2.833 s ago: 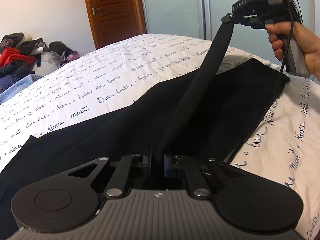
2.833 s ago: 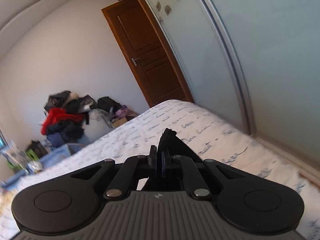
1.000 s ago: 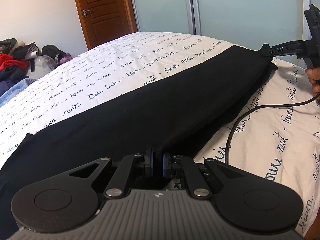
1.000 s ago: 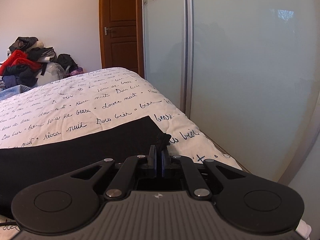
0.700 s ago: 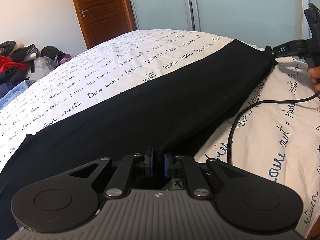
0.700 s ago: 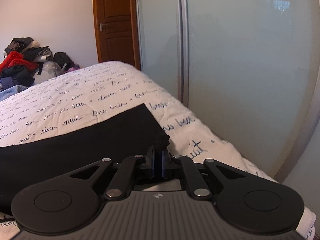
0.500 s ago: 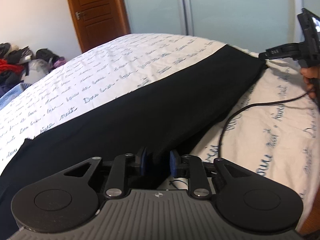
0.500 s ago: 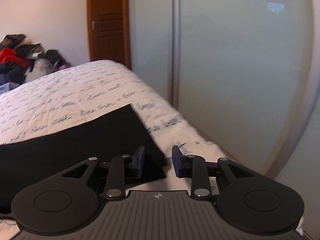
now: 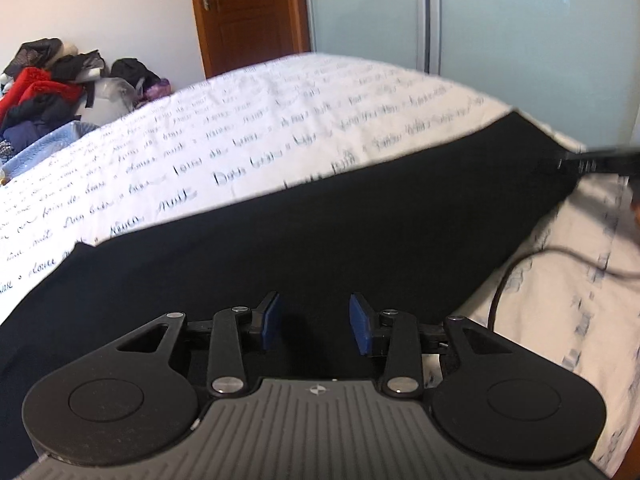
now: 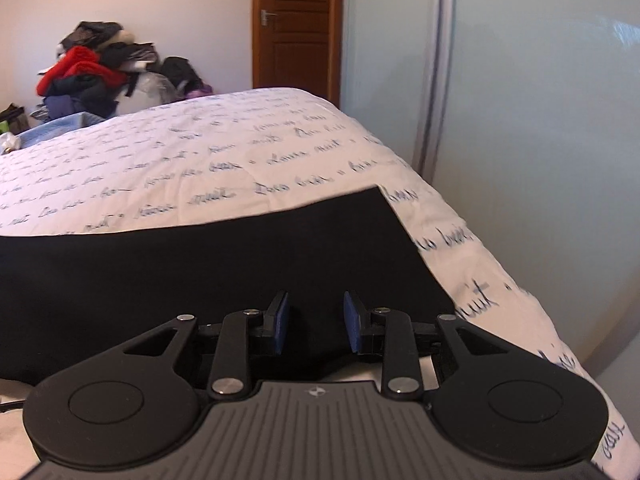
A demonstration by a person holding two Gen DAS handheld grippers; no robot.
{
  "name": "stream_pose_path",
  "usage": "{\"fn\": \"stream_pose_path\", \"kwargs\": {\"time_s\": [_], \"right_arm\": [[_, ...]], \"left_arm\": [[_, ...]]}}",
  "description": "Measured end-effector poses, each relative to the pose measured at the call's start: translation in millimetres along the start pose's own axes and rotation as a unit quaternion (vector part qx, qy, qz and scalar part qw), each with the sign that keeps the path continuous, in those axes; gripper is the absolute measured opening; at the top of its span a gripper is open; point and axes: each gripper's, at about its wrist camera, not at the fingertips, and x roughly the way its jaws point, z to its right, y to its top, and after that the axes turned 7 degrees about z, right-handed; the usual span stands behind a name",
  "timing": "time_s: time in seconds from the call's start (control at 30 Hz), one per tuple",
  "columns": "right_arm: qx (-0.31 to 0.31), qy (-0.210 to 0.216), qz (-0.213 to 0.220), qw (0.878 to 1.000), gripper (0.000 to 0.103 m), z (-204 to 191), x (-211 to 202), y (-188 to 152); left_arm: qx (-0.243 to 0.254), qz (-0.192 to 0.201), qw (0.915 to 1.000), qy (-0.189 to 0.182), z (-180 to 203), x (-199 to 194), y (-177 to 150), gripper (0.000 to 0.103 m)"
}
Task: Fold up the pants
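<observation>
Since a second ago both grippers have let go of the black pants (image 9: 320, 216), which now lie flat in a long folded band across the bed (image 9: 280, 120) instead of being pinched at their ends. The left gripper (image 9: 314, 326) has just been opening; its blue pads (image 9: 362, 328) stand apart over the dark cloth, pressing on nothing. The right gripper (image 10: 314, 322) has also parted its jaws to a modest gap, hovering at the pants' end near the bed's edge by the frosted sliding doors (image 10: 520, 120) (the cloth's corner lies just beyond it). A black cable (image 9: 504, 280) trails over the script-printed sheet. A pile of clothes (image 10: 92, 72) sits by the wooden door (image 10: 296, 20).
</observation>
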Motion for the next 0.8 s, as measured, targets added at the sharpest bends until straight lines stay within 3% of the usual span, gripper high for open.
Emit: {"fn": "stream_pose_path", "kwargs": {"time_s": [0.1,0.17,0.27,0.33,0.6,0.8], "right_arm": [[0.005,-0.016,0.013,1.0,0.029,2,-11,0],[0.012,0.005,0.021,1.0,0.03,1,-18,0],[0.004,0.016,0.003,1.0,0.03,-6,-13,-2],[-0.006,0.006,-0.002,1.0,0.03,-7,-13,-7],[0.152,0.01,0.039,0.988,0.041,35,-52,-8],[0.27,0.035,0.025,0.962,0.041,65,-47,-20]], "left_arm": [[0.011,0.005,0.9999,-0.002,3,-3,-2,0.043],[0.005,0.015,0.9998,-0.008,4,-7,2,0.045],[-0.003,0.03,0.9995,0.006,1,-6,7,0.057],[0.004,0.022,0.9996,0.014,2,0,8,0.057],[0.002,0.033,0.9994,0.004,5,-5,10,0.057],[-0.01,0.031,0.9994,0.006,5,-2,12,0.057]]}}
